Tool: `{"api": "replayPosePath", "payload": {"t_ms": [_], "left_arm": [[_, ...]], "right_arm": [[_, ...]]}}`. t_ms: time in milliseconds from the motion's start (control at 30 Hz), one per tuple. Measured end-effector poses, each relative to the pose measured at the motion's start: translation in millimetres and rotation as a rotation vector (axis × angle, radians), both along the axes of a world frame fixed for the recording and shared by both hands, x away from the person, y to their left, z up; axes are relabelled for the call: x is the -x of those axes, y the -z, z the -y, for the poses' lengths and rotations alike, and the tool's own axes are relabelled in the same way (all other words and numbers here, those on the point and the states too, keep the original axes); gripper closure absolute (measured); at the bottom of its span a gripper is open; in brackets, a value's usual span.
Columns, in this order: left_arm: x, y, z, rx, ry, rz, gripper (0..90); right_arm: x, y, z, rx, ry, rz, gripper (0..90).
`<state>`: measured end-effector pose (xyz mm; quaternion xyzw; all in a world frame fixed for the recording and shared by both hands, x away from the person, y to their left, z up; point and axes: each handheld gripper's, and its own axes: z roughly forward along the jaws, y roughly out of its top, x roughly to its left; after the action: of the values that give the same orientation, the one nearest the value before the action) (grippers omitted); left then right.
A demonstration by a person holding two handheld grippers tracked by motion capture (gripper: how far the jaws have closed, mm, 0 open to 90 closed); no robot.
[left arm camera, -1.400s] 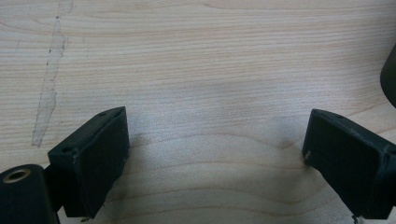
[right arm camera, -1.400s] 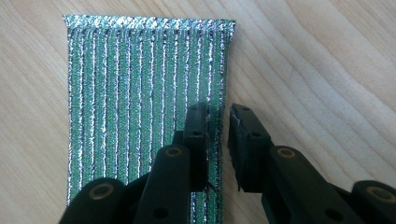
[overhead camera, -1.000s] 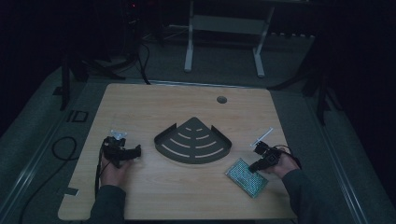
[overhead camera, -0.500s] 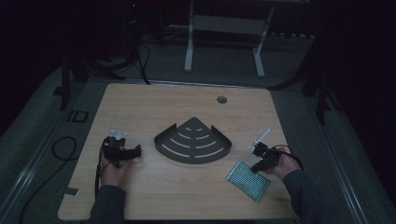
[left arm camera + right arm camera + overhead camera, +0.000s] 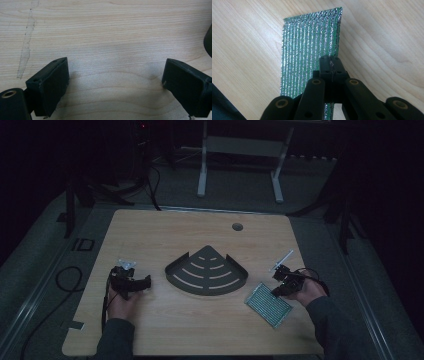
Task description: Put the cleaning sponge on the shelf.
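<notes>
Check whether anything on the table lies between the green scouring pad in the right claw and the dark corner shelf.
Nothing visible does. The right claw is shut on the pad, and bare table separates it from the shelf.

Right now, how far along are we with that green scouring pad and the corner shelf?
Done: the right gripper has shut on an edge of the green scouring pad. In hand: the pad is only just being picked up beside the dark corner shelf; how far it is off the wooden table I cannot tell. Left: carrying the pad over, probably to the shelf, which has nothing on it. The left gripper rests open over bare wood.
</notes>
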<state>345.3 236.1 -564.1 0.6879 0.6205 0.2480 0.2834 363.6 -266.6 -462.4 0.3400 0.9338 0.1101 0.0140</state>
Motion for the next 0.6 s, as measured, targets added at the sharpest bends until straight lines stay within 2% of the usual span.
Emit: {"api": "replayPosePath", "payload": {"t_ms": [300, 600], "left_arm": [[0.0, 0.0, 0.0, 0.0, 0.0, 0.0, 7.7], [0.0, 0.0, 0.0, 0.0, 0.0, 0.0, 7.7]], "right_arm": [[-5.3, -12.9, 0.5, -0.002, 0.013, 0.025, 90.0], [-12.8, -18.2, 3.9, 0.0, 0.028, 0.038, 89.9]]}}
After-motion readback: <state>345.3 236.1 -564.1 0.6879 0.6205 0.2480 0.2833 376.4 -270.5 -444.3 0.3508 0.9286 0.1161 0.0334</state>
